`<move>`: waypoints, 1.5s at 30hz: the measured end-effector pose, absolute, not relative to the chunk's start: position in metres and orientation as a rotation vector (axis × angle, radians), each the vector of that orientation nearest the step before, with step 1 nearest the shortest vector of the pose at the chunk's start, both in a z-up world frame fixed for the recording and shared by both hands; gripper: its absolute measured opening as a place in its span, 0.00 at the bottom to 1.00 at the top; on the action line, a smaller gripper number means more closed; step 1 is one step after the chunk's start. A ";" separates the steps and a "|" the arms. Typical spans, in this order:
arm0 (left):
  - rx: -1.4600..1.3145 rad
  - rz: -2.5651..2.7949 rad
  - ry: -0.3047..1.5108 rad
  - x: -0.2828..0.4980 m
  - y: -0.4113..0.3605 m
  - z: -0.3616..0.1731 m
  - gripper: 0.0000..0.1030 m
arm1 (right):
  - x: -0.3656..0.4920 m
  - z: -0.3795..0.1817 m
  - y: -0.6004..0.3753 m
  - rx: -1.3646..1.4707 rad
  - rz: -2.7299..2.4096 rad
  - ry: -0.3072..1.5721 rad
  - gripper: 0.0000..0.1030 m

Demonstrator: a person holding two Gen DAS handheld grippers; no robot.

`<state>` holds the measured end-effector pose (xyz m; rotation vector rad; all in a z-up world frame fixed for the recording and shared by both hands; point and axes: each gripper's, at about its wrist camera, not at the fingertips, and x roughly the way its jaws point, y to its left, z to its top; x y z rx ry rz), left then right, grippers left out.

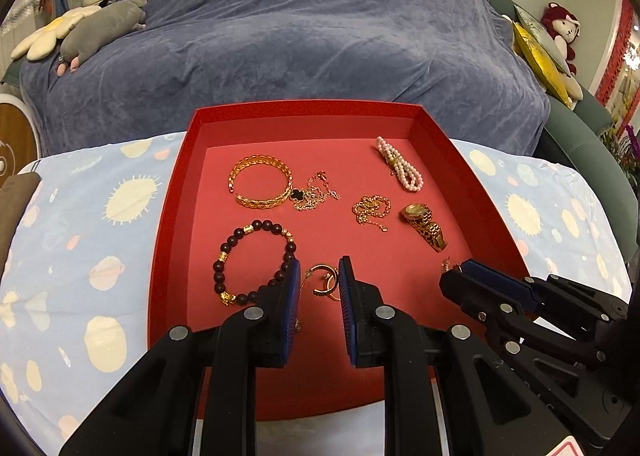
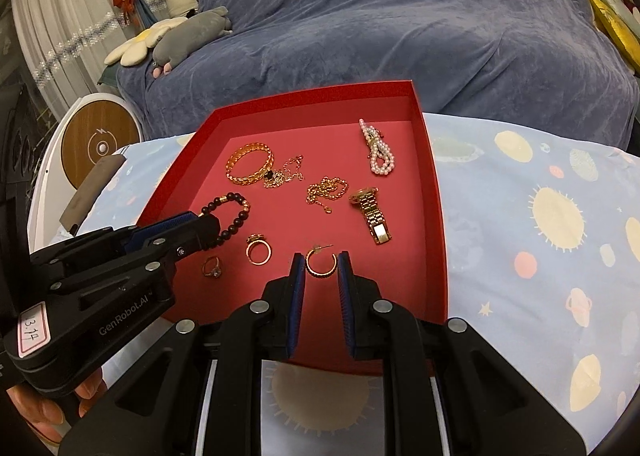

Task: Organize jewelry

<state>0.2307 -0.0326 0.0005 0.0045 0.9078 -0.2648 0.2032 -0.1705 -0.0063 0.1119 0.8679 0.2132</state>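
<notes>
We read the gold hoop earring [image 2: 321,263] as the piece nearest to hand: it lies flat on the floor of the red tray [image 2: 434,191], just ahead of the right gripper [image 2: 320,268], framed by its slightly parted, empty jaws. It looks light, rigid and slick, and probably best pinched across the closed arc. Its open gap faces away from the gripper, and its thin post [image 2: 323,246] points away and to the right. The left gripper [image 1: 319,280] hangs over the tray's near left part, jaws likewise a little apart and empty, with gold rings [image 1: 325,282] beyond the gap and the dark bead bracelet [image 1: 256,268] at its left finger. Farther ahead of the right gripper lie the gold watch [image 2: 370,211], long axis running away from us, a loose gold chain [image 2: 326,191] that looks limp and tangle-prone, the pearl strand [image 2: 378,151] and the gold bangle [image 2: 250,165].
</notes>
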 end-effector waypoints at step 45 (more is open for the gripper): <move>0.063 -0.120 0.824 0.140 -0.011 0.045 0.59 | 0.099 0.048 -0.174 0.046 0.141 0.765 0.64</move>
